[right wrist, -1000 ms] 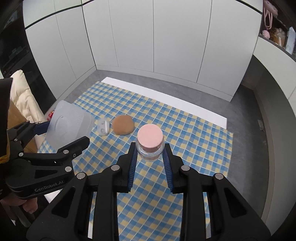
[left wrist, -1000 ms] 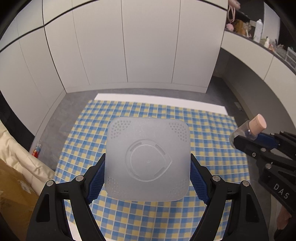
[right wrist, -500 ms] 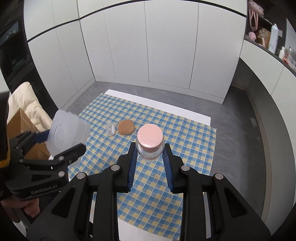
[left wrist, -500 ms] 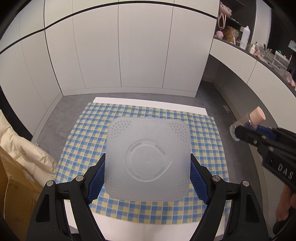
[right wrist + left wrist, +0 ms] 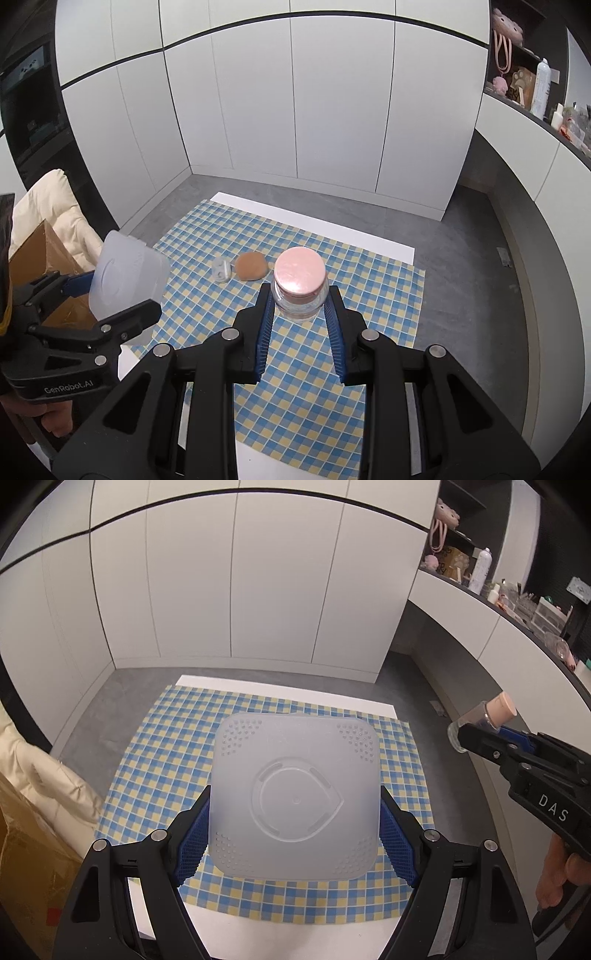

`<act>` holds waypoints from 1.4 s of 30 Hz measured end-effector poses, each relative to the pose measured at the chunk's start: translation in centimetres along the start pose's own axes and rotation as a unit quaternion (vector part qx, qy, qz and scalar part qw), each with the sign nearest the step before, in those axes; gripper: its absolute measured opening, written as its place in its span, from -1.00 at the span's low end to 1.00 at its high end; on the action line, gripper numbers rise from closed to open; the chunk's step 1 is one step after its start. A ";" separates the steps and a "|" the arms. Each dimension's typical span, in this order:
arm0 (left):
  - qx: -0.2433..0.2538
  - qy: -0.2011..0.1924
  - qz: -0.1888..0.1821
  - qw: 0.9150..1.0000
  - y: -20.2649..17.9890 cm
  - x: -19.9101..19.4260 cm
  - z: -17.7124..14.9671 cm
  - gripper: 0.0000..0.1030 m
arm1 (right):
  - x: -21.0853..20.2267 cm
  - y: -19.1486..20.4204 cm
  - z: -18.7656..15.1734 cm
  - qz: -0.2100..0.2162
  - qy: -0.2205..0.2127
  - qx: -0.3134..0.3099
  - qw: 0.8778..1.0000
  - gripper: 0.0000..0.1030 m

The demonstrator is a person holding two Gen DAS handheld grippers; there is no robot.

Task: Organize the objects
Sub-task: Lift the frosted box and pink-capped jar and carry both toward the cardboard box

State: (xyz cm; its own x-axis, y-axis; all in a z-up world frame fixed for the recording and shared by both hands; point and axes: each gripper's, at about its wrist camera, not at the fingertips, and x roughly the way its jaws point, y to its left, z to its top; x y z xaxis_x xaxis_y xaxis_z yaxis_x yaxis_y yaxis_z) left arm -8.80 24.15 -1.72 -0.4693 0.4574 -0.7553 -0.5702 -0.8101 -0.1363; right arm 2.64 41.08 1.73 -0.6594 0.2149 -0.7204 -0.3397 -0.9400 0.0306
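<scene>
- Frosted square plastic container [image 5: 295,797] sits clamped between the left gripper [image 5: 295,823] pads, held above the blue-and-yellow checked cloth [image 5: 162,760].
- Right gripper [image 5: 300,314], angled downward, grips a clear pink-lidded glass jar [image 5: 300,286] above the cloth.

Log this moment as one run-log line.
left gripper: shut on translucent box | right gripper: shut on pink-lidded jar | checked cloth: brown puff, small clear case

Both wrist cameras look down at checkered cloth [image 5: 159,760].
</scene>
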 end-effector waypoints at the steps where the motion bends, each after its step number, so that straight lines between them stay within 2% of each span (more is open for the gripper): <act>1: -0.001 0.000 0.000 1.000 0.0 0.0 0.0 0.58 | 0.1 -0.1 0.0 -0.003 0.001 0.002 1.000 -0.44; 32: -0.014 -0.013 0.013 1.000 1.8 -0.1 0.2 0.58 | 1.4 -0.1 -0.3 0.007 0.009 0.009 1.000 -0.44; 42: -0.024 -0.020 0.024 0.999 3.8 -0.9 -0.2 0.58 | 2.3 2.4 0.4 0.021 0.010 -0.003 1.000 -0.44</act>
State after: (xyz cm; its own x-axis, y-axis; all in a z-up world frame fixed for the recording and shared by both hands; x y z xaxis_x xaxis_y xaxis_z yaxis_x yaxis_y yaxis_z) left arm -10.42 20.64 -1.71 -0.5222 0.4313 -0.7357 -0.5140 -0.8476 -0.1320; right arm 0.07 39.40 0.43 -0.6597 0.1701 -0.7321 -0.3079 -0.9497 0.0567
